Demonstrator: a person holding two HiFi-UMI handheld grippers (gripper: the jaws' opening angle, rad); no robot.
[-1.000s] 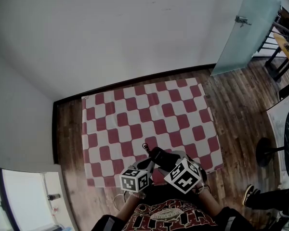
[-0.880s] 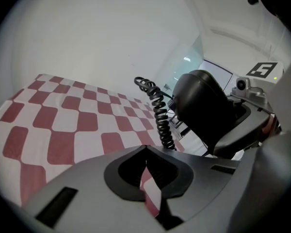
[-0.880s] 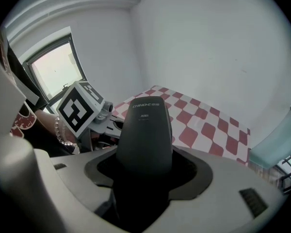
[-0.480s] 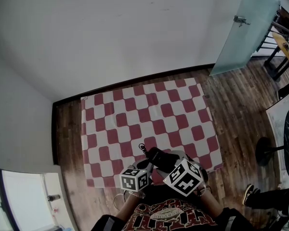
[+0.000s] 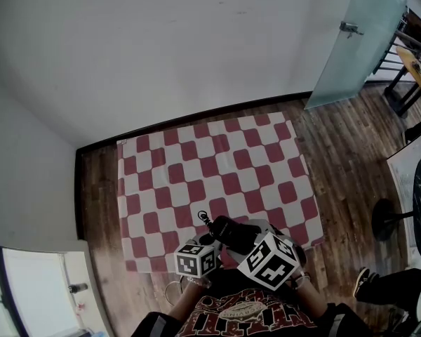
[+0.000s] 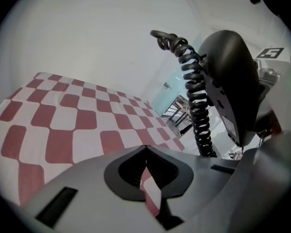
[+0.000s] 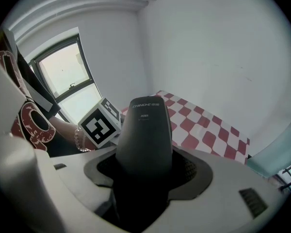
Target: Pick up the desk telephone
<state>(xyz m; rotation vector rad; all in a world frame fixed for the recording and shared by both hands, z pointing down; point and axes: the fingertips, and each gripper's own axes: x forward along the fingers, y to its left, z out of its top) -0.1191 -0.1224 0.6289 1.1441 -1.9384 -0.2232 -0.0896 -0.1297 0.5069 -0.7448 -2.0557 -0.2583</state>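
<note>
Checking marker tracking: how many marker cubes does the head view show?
2. One cube on the left hand-held gripper, one cube on the right hand-held gripper clamping the handset, both at the checked cloth's near edge. None looks hidden.

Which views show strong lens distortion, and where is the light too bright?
Both gripper views: fisheye, black corners. Right gripper view: the window is washed out, and the black handset shows little detail. Head view: milder bending, even light on the checked cloth.
</note>
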